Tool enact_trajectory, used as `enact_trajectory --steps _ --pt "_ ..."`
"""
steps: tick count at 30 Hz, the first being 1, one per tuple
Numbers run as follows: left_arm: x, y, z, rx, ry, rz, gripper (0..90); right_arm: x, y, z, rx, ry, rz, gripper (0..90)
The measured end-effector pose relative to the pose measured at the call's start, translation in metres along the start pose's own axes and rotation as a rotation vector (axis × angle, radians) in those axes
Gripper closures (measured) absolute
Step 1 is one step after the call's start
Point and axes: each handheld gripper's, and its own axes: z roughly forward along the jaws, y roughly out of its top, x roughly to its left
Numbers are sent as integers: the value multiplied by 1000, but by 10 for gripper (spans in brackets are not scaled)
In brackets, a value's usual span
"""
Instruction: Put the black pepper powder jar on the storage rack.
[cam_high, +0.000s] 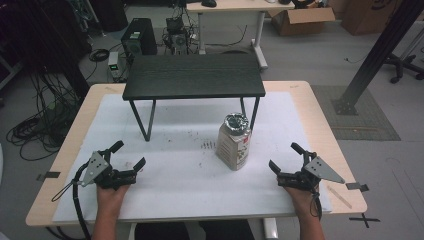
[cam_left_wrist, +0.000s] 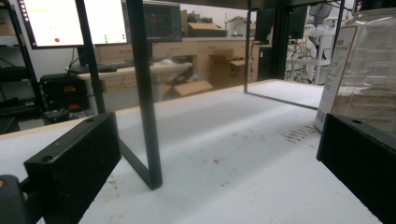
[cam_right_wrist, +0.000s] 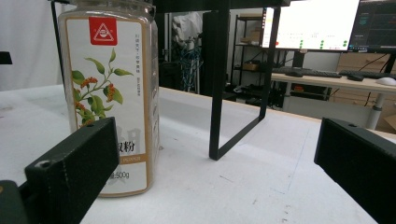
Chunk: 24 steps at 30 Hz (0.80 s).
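The jar (cam_high: 233, 141) stands upright on the white sheet (cam_high: 175, 175) w/ a foil-topped mouth, nearer the right gripper (cam_high: 284, 158) than the left gripper (cam_high: 129, 154). It sits ahead of the right gripper and off to that gripper's inner side, near but apart, nothing touching it. In the right gripper view the jar (cam_right_wrist: 112, 93) rises just past the left-hand jaw, label w/ a leafy sprig facing the camera; the gap between the 2 jaws is bare sheet.

Right gripper: jaws spread wide, nothing between them. Left gripper: also spread wide, also holding nothing, resting low over the sheet. From the left gripper the jar (cam_left_wrist: 364, 70) is well apart, beyond its right-hand jaw and a bit ahead.

Both hands come in from the near edge, 1 per gripper. The black shelf (cam_high: 194, 76) stands past both grippers at the far side of the sheet; 1 of its legs (cam_left_wrist: 144, 93) is straight ahead of the left gripper, between its jaws' line of sight, and the jar stands just in front of the shelf's right legs.
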Motion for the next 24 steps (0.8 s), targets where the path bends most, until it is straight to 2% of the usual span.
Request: enact_trajectory --steps 18,24 --pt "0 0 0 -2 0 1 2 -1 0 0 -4 4 11 0" --pt "0 0 0 -2 -2 -2 2 -5 1 0 0 21 45 0"
